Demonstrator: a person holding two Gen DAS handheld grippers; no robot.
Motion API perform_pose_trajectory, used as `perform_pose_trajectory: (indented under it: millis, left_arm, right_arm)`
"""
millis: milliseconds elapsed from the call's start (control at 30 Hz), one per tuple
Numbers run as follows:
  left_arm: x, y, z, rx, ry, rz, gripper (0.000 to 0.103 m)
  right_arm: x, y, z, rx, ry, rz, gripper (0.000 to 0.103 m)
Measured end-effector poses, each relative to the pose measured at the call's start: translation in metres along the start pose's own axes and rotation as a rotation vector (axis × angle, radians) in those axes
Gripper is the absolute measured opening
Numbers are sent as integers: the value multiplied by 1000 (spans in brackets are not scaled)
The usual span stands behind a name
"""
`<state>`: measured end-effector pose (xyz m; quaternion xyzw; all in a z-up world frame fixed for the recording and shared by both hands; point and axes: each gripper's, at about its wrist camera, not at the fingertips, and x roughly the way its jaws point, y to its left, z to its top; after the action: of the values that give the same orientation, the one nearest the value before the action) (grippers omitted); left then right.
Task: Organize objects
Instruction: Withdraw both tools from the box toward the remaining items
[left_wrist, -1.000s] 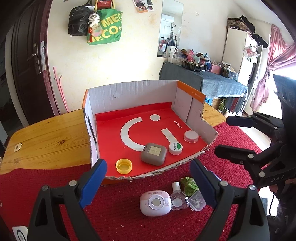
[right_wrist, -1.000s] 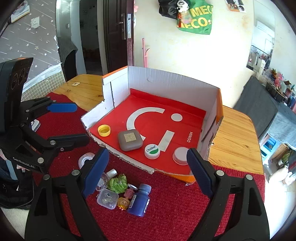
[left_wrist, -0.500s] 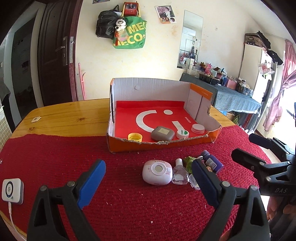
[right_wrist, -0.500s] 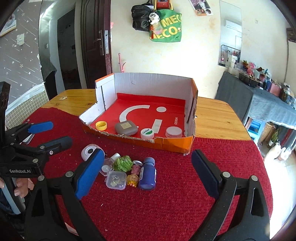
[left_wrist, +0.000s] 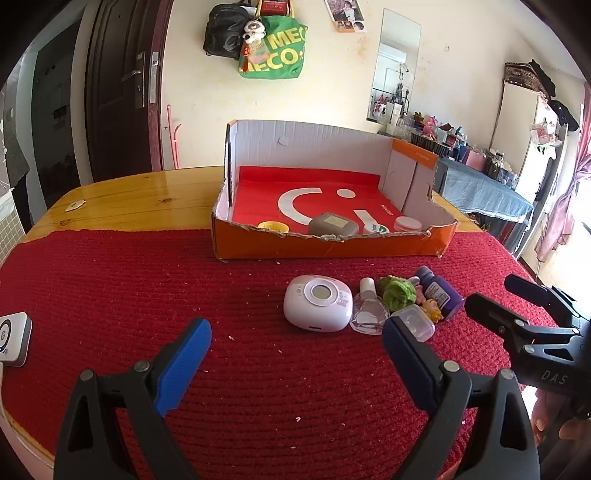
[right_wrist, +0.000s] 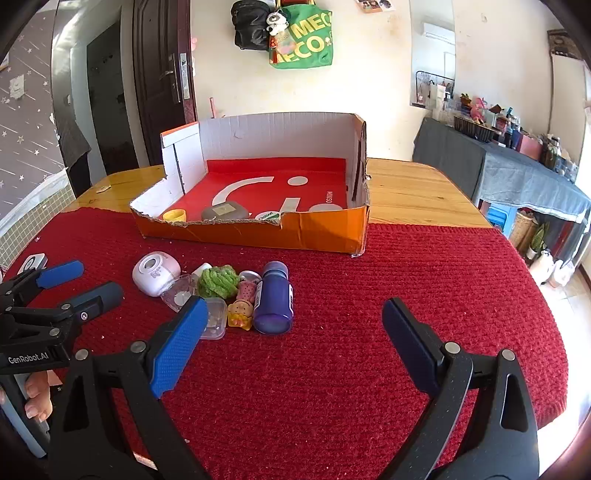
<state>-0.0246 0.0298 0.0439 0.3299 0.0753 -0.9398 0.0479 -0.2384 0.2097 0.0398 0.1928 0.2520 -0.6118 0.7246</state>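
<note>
We see both grippers hovering over the red mat (left_wrist: 110, 280), fingers spread wide and holding nothing. The left gripper (left_wrist: 295, 354) faces the box (left_wrist: 332, 245), with the small clutter between it and the box wall. The right gripper (right_wrist: 291, 325) looks at the same pile from the other side.

The left view alone shows a white device (left_wrist: 13, 338) at the mat's left edge and the pink-white pod (left_wrist: 318, 302) face-on, touching the clear bottle (left_wrist: 367, 312). The right view alone shows the blue bottle (right_wrist: 274, 297) lying full length on its side, a small figurine (right_wrist: 240, 314) just beside it, and the green ball (right_wrist: 218, 281) behind a clear case (right_wrist: 215, 317). In both, the box holds a yellow cap (left_wrist: 273, 226), a grey case (left_wrist: 333, 225) and two round tins along its front wall.

Compared with a second ago, both cameras sit lower and farther back: the box floor was then seen from above, and the pile lay at the frame's bottom edge.
</note>
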Motion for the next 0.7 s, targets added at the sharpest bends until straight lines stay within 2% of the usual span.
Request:
perform_pose_trajectory:
  millis: [700]
  left_arm:
    - [51,-1,20,84,142,20,96]
  right_arm:
    - [42,-13,12,7,103,-1,97]
